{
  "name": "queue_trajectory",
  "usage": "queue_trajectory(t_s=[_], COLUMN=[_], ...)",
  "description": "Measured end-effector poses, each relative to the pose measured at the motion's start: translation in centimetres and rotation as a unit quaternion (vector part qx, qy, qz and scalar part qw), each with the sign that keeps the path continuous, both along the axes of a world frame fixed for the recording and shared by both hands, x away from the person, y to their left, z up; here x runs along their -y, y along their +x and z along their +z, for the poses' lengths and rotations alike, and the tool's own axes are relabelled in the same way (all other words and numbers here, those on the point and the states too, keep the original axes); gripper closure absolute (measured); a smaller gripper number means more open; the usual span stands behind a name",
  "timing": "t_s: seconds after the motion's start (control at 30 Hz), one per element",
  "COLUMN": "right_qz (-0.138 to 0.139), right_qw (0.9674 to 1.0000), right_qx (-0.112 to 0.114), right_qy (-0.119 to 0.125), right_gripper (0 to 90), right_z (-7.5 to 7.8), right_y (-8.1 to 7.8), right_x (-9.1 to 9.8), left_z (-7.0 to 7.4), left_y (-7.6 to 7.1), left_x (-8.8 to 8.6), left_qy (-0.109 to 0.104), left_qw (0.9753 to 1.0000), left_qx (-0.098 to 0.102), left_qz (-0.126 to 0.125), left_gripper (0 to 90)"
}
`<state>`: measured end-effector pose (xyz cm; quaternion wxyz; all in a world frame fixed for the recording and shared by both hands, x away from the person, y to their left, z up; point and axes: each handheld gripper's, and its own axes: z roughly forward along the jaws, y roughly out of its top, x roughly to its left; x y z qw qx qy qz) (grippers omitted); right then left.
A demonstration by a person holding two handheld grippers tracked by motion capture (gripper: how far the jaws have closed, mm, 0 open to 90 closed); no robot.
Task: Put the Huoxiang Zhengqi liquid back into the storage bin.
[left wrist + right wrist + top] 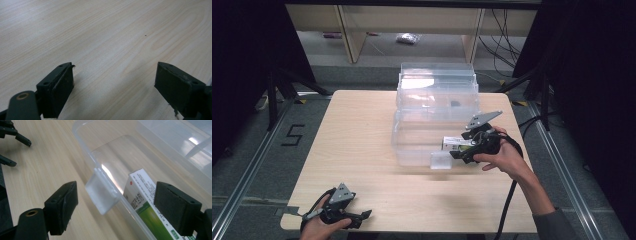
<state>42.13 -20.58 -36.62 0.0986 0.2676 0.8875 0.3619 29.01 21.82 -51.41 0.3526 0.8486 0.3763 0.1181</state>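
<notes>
A clear plastic bin (412, 146) stands mid-table with its lid (437, 82) swung open behind it. A white and green carton (453, 144) lies inside the bin at its front right corner. My right gripper (459, 146) is open there, its jaws straddling the bin's front wall (85, 142) and latch tab (100, 192). In the right gripper view the carton (142, 200) rests just inside the wall, close to one jaw, with the right gripper (115, 207) not closed on it. My left gripper (362, 219) sits open at the table's front left corner, and in its own view the left gripper (115, 85) holds nothing.
The pale wooden table (357, 150) has bare room left of the bin and along the front. The left gripper's jaws (15, 137) show far off in the right gripper view. Shelving legs and cables stand on the floor beyond the table.
</notes>
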Motion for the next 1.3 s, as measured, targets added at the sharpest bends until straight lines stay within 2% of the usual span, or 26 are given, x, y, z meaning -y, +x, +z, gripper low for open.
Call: queue_trajectory(t_s=[0.07,0.1,0.17,0.2,0.23,0.27,0.3,0.37,0.4,0.43,0.57,0.6,0.7,0.73,0.77,0.83,0.87,0.9,0.93,0.97,1.1,1.2,1.3], right_qz=[0.005,0.000,-0.004,-0.002,-0.007,-0.001,-0.004,-0.002,0.002,0.000,0.002,0.008,-0.001,0.004,0.009,0.006,0.007,-0.003,0.006,0.006,0.014,0.019,0.022], right_qw=[1.0000,1.0000,1.0000,1.0000,1.0000,1.0000,1.0000,1.0000,1.0000,1.0000,0.9998,0.9999,0.9996,0.9997,0.9998,0.9997,0.9997,0.9997,0.9998,0.9997,0.9996,0.9995,0.9994], right_qx=[0.000,-0.002,-0.003,0.004,0.003,0.000,0.003,0.000,0.007,-0.001,0.001,0.001,-0.004,-0.008,0.000,-0.012,-0.004,-0.014,-0.006,-0.010,0.004,-0.002,0.007], right_qy=[-0.001,-0.001,-0.001,0.003,0.000,0.000,0.007,0.007,0.005,0.007,0.021,0.014,0.029,0.021,0.018,0.019,0.021,0.022,0.021,0.021,0.024,0.027,0.025], right_gripper=[20.5,20.5,20.5,20.5,20.5,20.5,20.4,20.5,20.5,20.5,20.6,20.6,20.7,20.7,20.6,20.4,20.5,20.5,20.5,20.5,20.5,20.1,20.2], right_z=[0.0,-0.1,-0.3,-0.5,-0.6,-0.7,-0.9,-1.1,-1.3,-1.5,-2.3,-2.4,-3.0,-3.0,-3.1,-3.4,-3.6,-3.6,-3.7,-3.8,-3.9,-4.2,-4.4], right_y=[-0.1,-0.4,-0.6,-0.7,-0.8,-1.0,-1.1,-1.4,-1.5,-1.7,-2.2,-2.2,-2.5,-2.6,-2.5,-2.7,-2.8,-3.1,-3.0,-3.2,-3.7,-4.2,-4.6], right_x=[0.1,0.1,0.1,0.1,0.1,0.2,0.2,0.2,0.3,0.2,0.0,0.1,0.0,0.1,0.2,0.1,0.1,0.1,0.1,0.1,-0.4,-0.8,-0.9], left_z=[0.0,-0.1,-0.1,-0.1,0.0,0.0,-0.2,-0.1,-0.1,-0.1,-0.1,-0.1,-0.1,-0.1,-0.1,-0.1,-0.1,-0.2,-0.2,-0.2,-0.2,-0.1,-0.1], left_y=[0.0,0.0,0.0,0.0,-0.1,0.0,0.0,0.0,0.0,0.0,0.0,-0.1,-0.1,-0.1,-0.1,-0.1,-0.1,-0.1,0.0,-0.1,0.0,-0.2,-0.2], left_x=[0.0,0.1,0.2,0.1,0.1,0.1,0.2,0.1,0.1,0.1,0.1,0.2,0.2,0.2,0.2,0.2,0.2,0.2,0.2,0.3,0.2,0.2,0.3], left_qy=[-0.002,-0.006,-0.005,-0.006,-0.007,-0.005,-0.010,-0.006,-0.004,-0.006,-0.004,-0.007,-0.008,-0.008,-0.008,-0.008,-0.012,-0.013,-0.013,-0.017,-0.012,-0.015,-0.015], left_qw=[1.0000,1.0000,0.9999,0.9999,0.9999,1.0000,0.9999,0.9999,0.9999,0.9999,0.9999,0.9999,0.9999,0.9999,0.9999,0.9999,0.9998,0.9998,0.9998,0.9997,0.9998,0.9998,0.9998], left_qx=[-0.001,-0.004,0.002,0.002,-0.004,0.000,0.001,0.003,0.003,0.002,0.003,0.001,0.001,0.001,0.001,0.001,0.002,0.004,0.004,0.000,0.004,0.004,0.004], left_qz=[0.003,0.005,0.009,0.009,0.007,0.004,0.013,0.009,0.010,0.011,0.010,0.015,0.013,0.013,0.012,0.013,0.013,0.012,0.013,0.016,0.013,0.015,0.014], left_gripper=[15.0,15.0,15.0,15.0,15.0,15.0,15.0,15.0,15.0,15.0,15.0,15.0,15.0,15.0,15.0,15.0,15.0,15.0,15.0,15.0,15.0,15.0,15.0])
